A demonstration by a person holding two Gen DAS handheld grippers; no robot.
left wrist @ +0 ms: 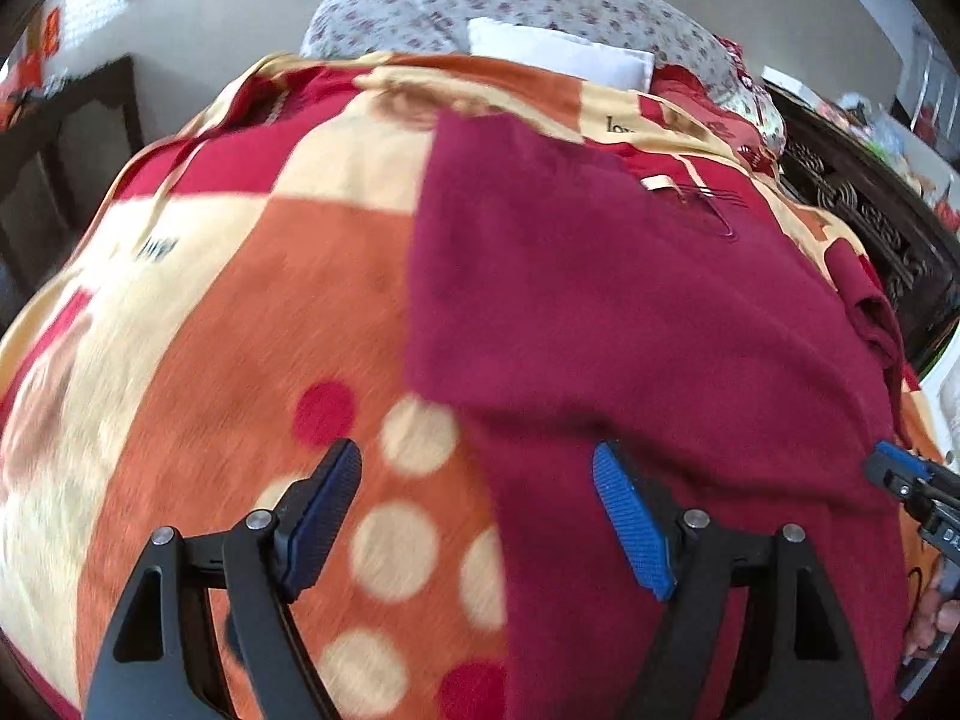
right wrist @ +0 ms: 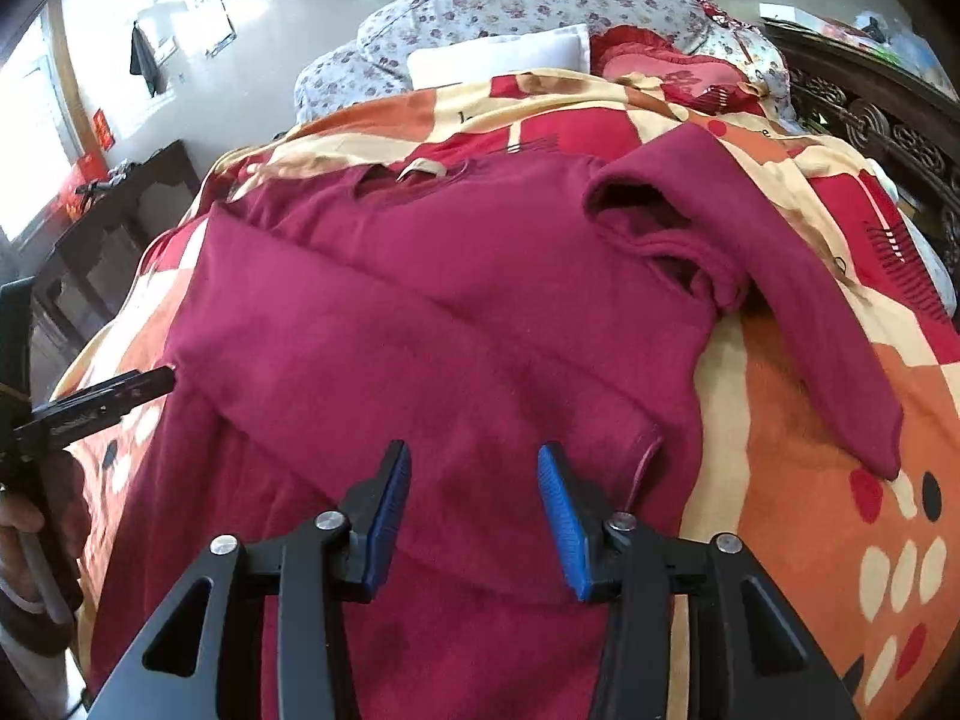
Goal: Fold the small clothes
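On top of the orange, red and cream patterned blanket (right wrist: 810, 450) covering the bed lies a dark maroon long-sleeved knit top (right wrist: 420, 312), spread flat with its neckline toward the floral pillows (right wrist: 510, 6) at the far end. One side looks already dealt with: a sleeve and side panel are folded diagonally across the body, its cuff (right wrist: 645, 447) ending near the lower right of the garment. The opposite long sleeve (right wrist: 810, 300) is not yet folded; it trails out over the blanket, well clear of the body.

The left gripper (left wrist: 477, 516) hangs above the garment's near left edge with its blue-padded jaws spread wide, one pad over the blanket's polka dots and the other over maroon cloth, nothing pinched between them. The right gripper (right wrist: 474, 516) hovers over the lower middle of the top, jaws at a moderate gap, also empty (the fabric beneath looks untouched by either pad).

My reading is that the fold is perhaps a third done. Remaining: bring the loose sleeve across, then double the body from hem toward collar, and tidy the edges.
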